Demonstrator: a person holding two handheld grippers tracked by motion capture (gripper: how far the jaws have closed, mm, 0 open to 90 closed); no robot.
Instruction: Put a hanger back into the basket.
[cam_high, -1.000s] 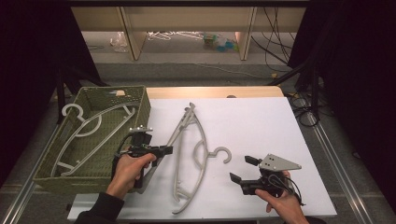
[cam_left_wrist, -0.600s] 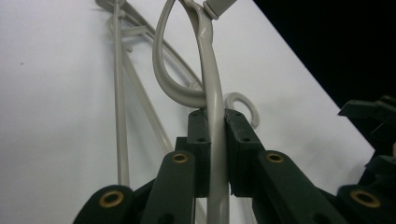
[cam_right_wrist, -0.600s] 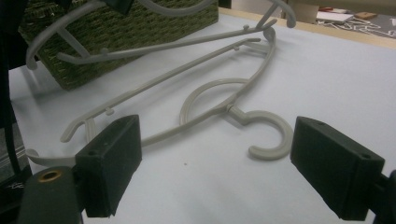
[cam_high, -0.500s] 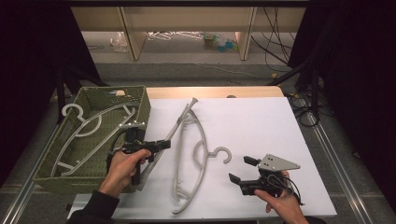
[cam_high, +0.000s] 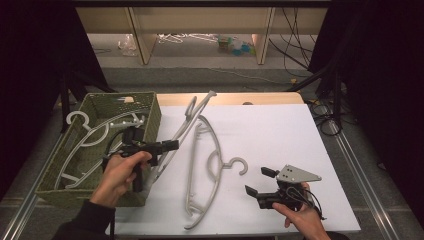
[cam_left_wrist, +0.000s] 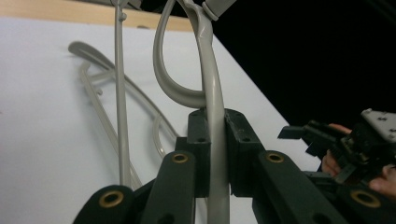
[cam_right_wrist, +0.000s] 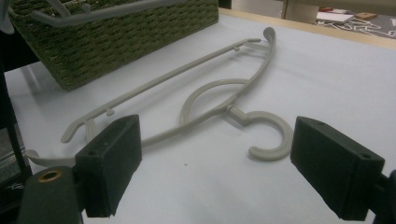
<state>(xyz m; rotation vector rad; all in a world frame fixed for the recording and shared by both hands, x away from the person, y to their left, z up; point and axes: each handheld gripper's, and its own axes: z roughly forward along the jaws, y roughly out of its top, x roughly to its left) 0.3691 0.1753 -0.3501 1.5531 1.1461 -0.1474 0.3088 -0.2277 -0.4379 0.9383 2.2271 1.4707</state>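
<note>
the left gripper (cam_high: 170, 146) is clamped on the grey bar of a plastic hanger (cam_high: 192, 112), its black pads pressing the bar from both sides in the left gripper view (cam_left_wrist: 215, 154). the held hanger (cam_left_wrist: 208, 88) is tilted, its far end raised above the white table (cam_high: 280, 130) and pointing toward the table's back edge, its near end low beside the woven basket (cam_high: 150, 107). the person's left hand (cam_high: 120, 172) grips the tool just in front of the basket's right wall.

a second hanger (cam_high: 210, 175) lies flat on the white surface just right of the held one — its hook (cam_high: 239, 165) curls toward the right gripper (cam_high: 260, 182). the right gripper rests near the table's front edge with its jaws spread wide and nothing between them; in the right gripper view the flat hanger (cam_right_wrist: 215, 100) lies beyond the open pads, its hook (cam_right_wrist: 268, 137) nearest the camera.

more hangers (cam_high: 92, 137) lie inside the green basket — one hook (cam_high: 77, 120) rising over its left rim.
</note>
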